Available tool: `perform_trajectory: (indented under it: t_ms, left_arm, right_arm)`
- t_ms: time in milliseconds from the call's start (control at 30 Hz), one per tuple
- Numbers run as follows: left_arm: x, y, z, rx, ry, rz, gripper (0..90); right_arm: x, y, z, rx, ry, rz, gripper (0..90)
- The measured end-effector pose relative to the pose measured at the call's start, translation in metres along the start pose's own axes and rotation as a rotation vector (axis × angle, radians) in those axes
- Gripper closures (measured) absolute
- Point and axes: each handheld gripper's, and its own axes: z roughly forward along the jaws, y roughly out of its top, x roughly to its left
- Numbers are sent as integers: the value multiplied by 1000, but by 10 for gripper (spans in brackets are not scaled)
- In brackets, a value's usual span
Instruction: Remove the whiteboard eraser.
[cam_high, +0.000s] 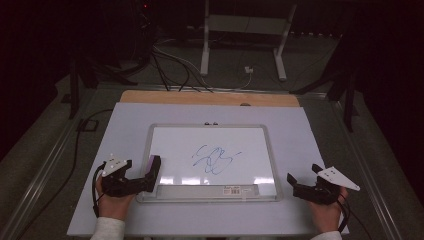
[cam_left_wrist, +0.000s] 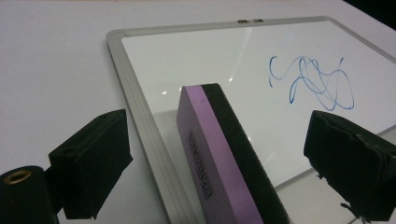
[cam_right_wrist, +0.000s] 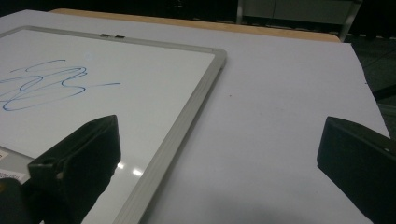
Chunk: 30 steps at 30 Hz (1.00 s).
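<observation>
While eraser (cam_left_wrist: 224, 154) stood on edge at whiteboard's (cam_high: 155, 131) near-left corner, we held left gripper (cam_left_wrist: 224, 163) spread wide around it, not touching. Right gripper (cam_right_wrist: 215, 163) gaped empty beside whiteboard. We judged eraser light, felt soft; grip firm purple sides.

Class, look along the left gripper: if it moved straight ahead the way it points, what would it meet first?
Most likely the purple and black eraser, standing between the open fingers of the left gripper at the whiteboard's edge.
</observation>
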Motion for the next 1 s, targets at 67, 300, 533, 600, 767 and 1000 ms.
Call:
perform_trajectory:
  t_ms: [67, 300, 533, 600, 767, 1000]
  left_arm:
    - [0, -1, 1, 7, -2, 0, 97]
    - [-4, -3, 5, 38, -9, 4, 166]
    - [-12, -7, 11, 76, 17, 3, 238]
    - [-13, -8, 12, 89, 28, 6, 272]
    - [-15, -12, 15, 122, 62, 16, 349]
    - [-17, -13, 15, 129, 50, 22, 469]
  right_arm:
    - [0, 0, 0, 0, -1, -1, 0]
    - [1, 0, 1, 9, -6, -17, 0]
    - [4, 0, 2, 15, -16, -45, 0]
    - [5, 0, 3, 18, -19, -58, 0]
    - [7, 0, 3, 22, -27, -85, 0]
    - [8, 0, 3, 20, -33, -88, 0]
